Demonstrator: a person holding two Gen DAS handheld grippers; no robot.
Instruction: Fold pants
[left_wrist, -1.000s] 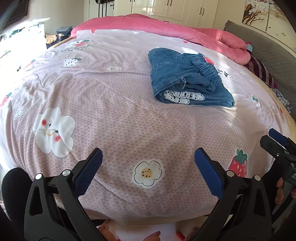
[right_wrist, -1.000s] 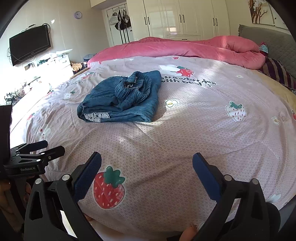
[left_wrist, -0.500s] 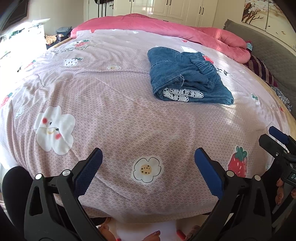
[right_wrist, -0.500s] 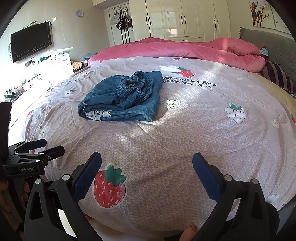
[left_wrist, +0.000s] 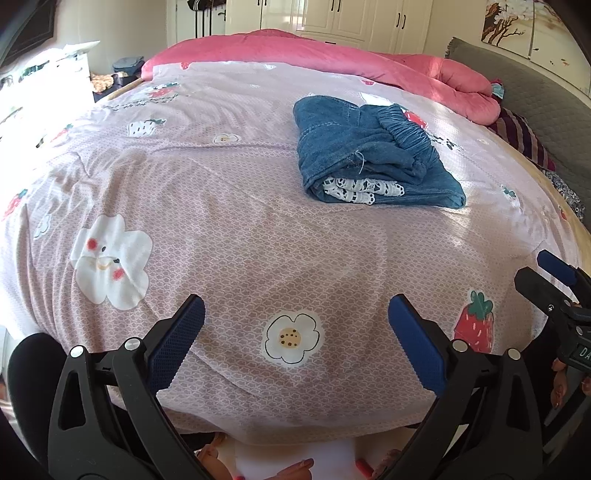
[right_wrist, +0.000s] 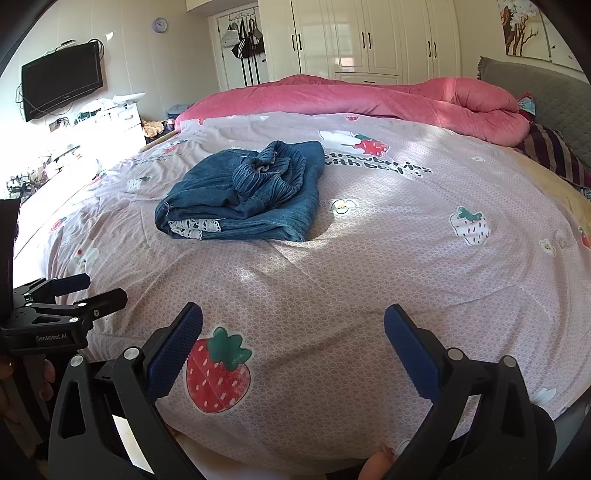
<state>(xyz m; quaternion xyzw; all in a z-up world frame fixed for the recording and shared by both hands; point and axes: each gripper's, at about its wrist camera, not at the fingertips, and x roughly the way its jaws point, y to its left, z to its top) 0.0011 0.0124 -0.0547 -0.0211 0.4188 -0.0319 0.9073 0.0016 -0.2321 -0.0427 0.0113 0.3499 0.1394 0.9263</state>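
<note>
The blue denim pants with white lace trim (left_wrist: 373, 162) lay in a compact folded bundle on the pink strawberry-print bedsheet (left_wrist: 229, 236), toward the far middle of the bed, near the rolled pink quilt (right_wrist: 369, 98). The left gripper (left_wrist: 295, 325) and the right gripper (right_wrist: 291, 328) both hung at the near bed edge, well apart from the bundle, fingers spread wide and holding nothing, probably because the folding looked finished.

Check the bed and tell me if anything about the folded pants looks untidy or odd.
The pants lie folded on the bedspread, but not neatly: the elastic waistband sits bunched on top, and a white lace trim pokes out of the near edge. Both grippers, left and right, are open and well short of them.
</note>
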